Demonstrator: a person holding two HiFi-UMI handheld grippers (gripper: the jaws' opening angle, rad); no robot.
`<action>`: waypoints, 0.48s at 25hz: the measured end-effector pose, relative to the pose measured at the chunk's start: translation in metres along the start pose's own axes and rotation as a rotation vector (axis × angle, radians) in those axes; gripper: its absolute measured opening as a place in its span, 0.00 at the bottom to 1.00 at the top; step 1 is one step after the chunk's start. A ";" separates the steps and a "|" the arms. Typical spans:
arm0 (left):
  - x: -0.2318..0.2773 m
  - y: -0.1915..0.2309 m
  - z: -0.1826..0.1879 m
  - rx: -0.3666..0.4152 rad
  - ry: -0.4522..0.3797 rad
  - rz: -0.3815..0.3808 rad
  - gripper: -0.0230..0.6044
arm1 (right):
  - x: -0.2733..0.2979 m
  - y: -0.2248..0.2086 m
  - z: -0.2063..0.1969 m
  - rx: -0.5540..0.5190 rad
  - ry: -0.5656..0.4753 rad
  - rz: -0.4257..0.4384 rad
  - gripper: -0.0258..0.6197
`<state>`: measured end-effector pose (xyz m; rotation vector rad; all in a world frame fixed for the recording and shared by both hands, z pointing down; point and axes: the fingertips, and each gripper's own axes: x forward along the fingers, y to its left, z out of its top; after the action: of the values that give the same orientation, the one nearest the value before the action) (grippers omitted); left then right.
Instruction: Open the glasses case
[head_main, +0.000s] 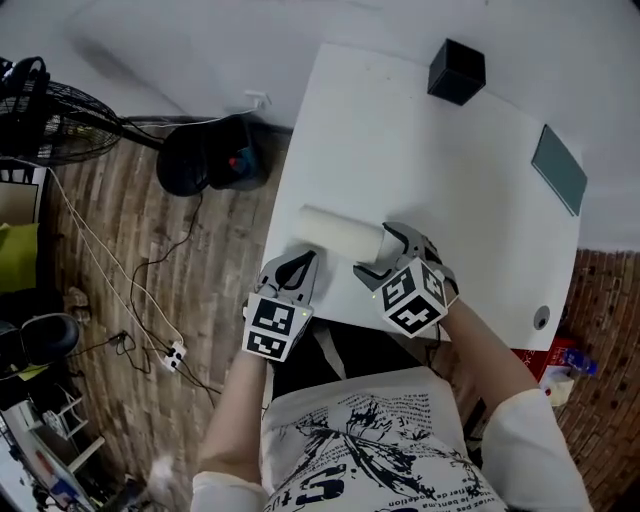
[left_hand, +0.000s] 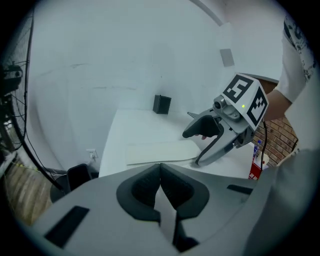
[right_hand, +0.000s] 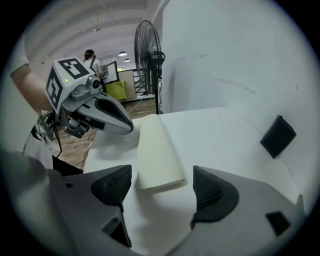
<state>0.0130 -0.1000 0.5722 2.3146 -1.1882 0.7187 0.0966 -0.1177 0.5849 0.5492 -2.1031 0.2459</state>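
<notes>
1. The left gripper (head_main: 297, 268) has its jaws pressed together with nothing between them, as the left gripper view (left_hand: 160, 187) shows plainly. It sits at the near edge of the white table (head_main: 450, 200).
2. The right gripper (head_main: 378, 255) has its jaws spread wide. In its own view (right_hand: 160, 187) the gap faces the near end of the glasses case (right_hand: 157, 152), which lies just ahead, with no pad seen touching it.
3. The glasses case (head_main: 340, 235) is cream, closed and lying flat near the table's front edge, at 1 o'clock from the left gripper and 10 o'clock from the right.
4. A black box (head_main: 457, 71) stands well apart at 1 o'clock from the case, by the far edge. A grey-green flat slab (head_main: 558, 168) lies at 2 o'clock. Nothing stands between either gripper and the case.
5. On the floor at 10 o'clock are a black bag (head_main: 210, 155), a fan (head_main: 50, 120) and loose cables.
6. Only the left gripper view shows the right gripper side-on (left_hand: 215, 135), its lower jaw low by the case's end (left_hand: 160, 152). Only the right gripper view shows a person (right_hand: 91, 60) far behind.
</notes>
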 end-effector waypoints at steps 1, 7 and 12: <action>0.003 0.001 -0.001 -0.001 0.005 0.004 0.06 | 0.002 0.000 0.000 -0.015 0.011 0.004 0.65; 0.014 0.009 -0.010 -0.054 0.048 0.019 0.06 | 0.011 0.006 0.000 -0.104 0.054 0.001 0.53; 0.013 0.005 -0.007 -0.098 0.037 -0.012 0.06 | 0.009 0.008 0.002 -0.115 0.056 -0.008 0.53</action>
<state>0.0130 -0.1065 0.5866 2.2174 -1.1652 0.6811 0.0872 -0.1136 0.5918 0.4770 -2.0460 0.1334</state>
